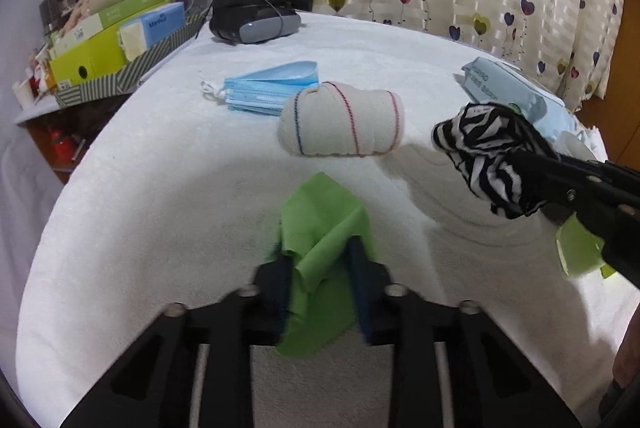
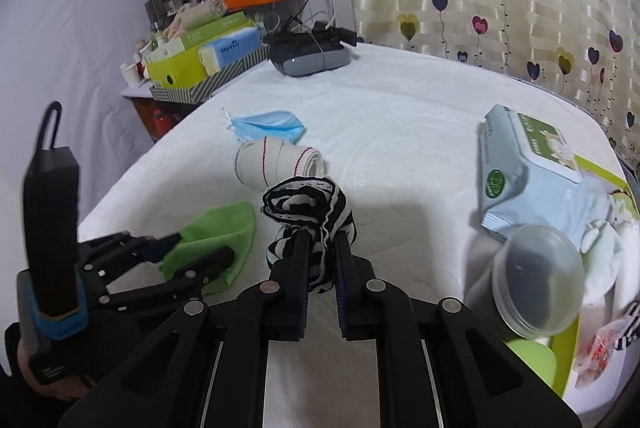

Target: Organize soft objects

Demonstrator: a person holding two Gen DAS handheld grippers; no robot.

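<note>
While pinched, green cloth (image 1: 320, 228) fills left gripper (image 1: 320, 264).

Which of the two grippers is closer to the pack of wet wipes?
Right. The right gripper, clamped on the striped cloth, sits just left of the wipes pack. The left gripper, holding the green cloth, is farther left.

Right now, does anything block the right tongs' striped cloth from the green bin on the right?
Possibly: a clear-lidded jar and a wipes pack sit on the green bin's near side, beside the striped cloth.
</note>
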